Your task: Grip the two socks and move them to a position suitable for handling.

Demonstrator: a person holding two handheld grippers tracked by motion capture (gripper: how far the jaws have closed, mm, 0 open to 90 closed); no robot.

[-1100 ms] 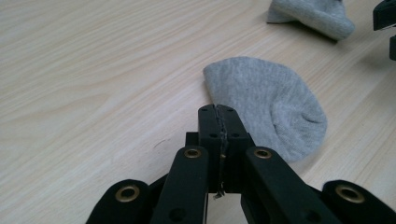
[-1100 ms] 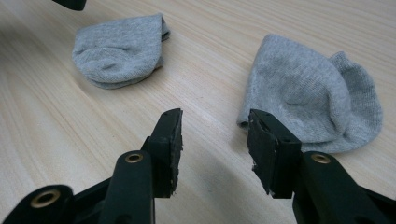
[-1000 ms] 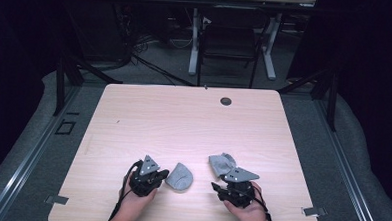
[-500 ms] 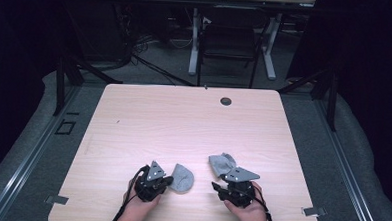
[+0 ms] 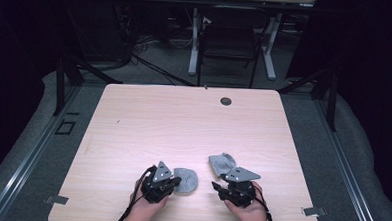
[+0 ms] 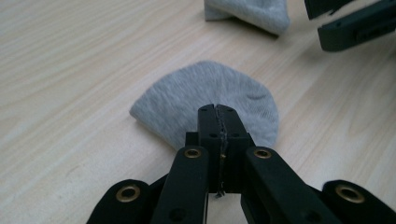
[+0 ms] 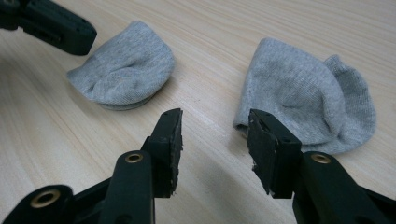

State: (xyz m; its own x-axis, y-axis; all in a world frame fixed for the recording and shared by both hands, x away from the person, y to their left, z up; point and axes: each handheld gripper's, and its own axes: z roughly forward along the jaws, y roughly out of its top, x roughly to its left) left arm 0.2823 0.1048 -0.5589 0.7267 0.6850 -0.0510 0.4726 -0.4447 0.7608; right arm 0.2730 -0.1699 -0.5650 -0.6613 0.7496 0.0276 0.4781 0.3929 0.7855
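Two grey socks lie on the wooden table (image 5: 183, 125). The folded one (image 5: 187, 180) (image 6: 205, 95) (image 7: 123, 67) rests flat just ahead of my left gripper (image 5: 175, 181) (image 6: 217, 112). Its jaws are shut, with their tips over the sock's near edge and no cloth visible between the pads. The crumpled sock (image 5: 221, 163) (image 7: 303, 98) lies just beyond my right gripper (image 5: 221, 182) (image 7: 215, 128). That gripper stands open above bare wood, and its right jaw tip is at this sock's near edge. A hand holds each gripper near the table's front edge.
A small dark round hole (image 5: 226, 101) is set in the table's far side. A chair (image 5: 230, 42) and a desk frame stand on the floor behind the table. Dark curtains and rails flank both sides.
My left gripper has slid to the right up to the folded sock, which now looks rounder. The right gripper and the crumpled sock have stayed where they were.
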